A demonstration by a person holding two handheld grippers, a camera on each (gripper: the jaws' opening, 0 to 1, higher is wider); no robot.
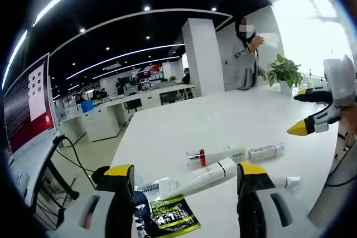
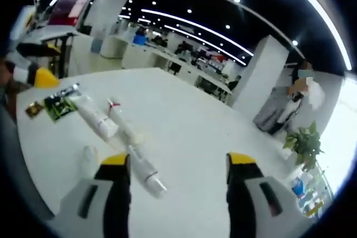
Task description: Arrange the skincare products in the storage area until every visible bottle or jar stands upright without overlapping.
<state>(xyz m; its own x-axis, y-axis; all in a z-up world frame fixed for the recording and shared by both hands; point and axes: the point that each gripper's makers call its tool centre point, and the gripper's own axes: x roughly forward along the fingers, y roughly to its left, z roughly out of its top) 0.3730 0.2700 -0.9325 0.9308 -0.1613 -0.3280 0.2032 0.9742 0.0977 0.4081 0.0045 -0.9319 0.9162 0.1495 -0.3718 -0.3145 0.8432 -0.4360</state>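
Left gripper [image 1: 187, 176] spread wide above the white table [image 1: 234, 118], black jaws with yellow tips, nothing between them. Right gripper [image 2: 177, 163] likewise parted and empty, same black-and-yellow build; seen also in the left gripper view as a white body with yellow-tipped jaws [image 1: 304, 112] apart at the right edge. Left gripper again in the right gripper view, upper left [image 2: 39, 76], cut off by the edge, jaw state unclear there.

Skincare products all lying flat on the smooth matte tabletop. Long white tube with black band [image 1: 198, 178], glossy plastic, tapered, just ahead of the left jaws, one end resting on or against a flat sachet [image 1: 170, 215] printed green and black; overlap hard to tell. Beyond it, slim white bottle with red collar [image 1: 215, 156], and just beside that a short clear-white bottle [image 1: 266, 151], both cylindrical. Small white bottle [image 1: 287, 181] partly hidden behind the left gripper's right jaw, shape only guessed at by its cap end.

From the right gripper view, same things stretched by the lens: long tube [image 2: 95, 116], red-collared bottle [image 2: 124, 124], cylindrical bottle [image 2: 146, 172] partly hidden by the jaw, small pale bottle [image 2: 88, 160] blurred. Sachet [image 2: 60, 106] near the far corner, with a small brown packet [image 2: 34, 109] beside it, print unreadable.

Potted plant [image 1: 284, 72] at the table's far end; person [image 1: 245, 54] standing by a white pillar [image 1: 202, 57].
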